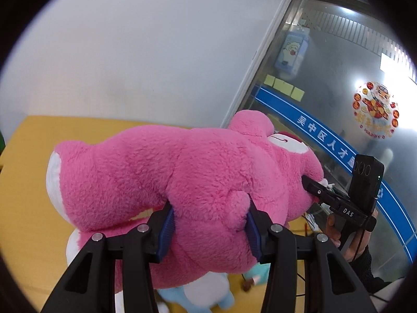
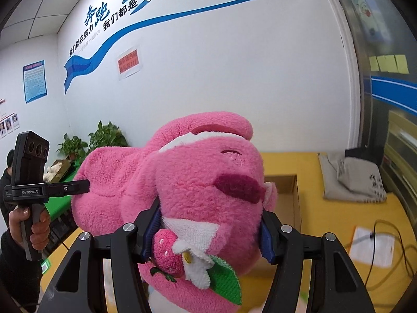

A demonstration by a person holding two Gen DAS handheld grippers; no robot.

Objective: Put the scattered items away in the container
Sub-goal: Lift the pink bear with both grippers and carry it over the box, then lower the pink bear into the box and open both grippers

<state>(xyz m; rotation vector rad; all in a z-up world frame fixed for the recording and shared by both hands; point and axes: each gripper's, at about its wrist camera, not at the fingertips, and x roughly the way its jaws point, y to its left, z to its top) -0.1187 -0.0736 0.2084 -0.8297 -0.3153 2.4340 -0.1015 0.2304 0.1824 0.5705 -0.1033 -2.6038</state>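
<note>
One large pink plush bear [image 1: 161,172] with white foot pads and a dark red fabric nose; on its chest, one pink plush strawberry [image 2: 166,253], one white fabric flower [image 2: 194,260] and one green fabric leaf [image 2: 225,283]. One light-blue-and-white plush toy [image 1: 206,290] beneath the bear. Two black two-finger grippers with blue pads: left gripper [image 1: 209,228], right gripper [image 2: 208,230]. One open brown cardboard box [image 2: 288,190]. One grey cloth bag [image 2: 354,180]. One white paper sheet [image 2: 371,246]. Four yellow sticky notes [image 2: 388,63]. Two green potted plants [image 2: 104,138].
</note>
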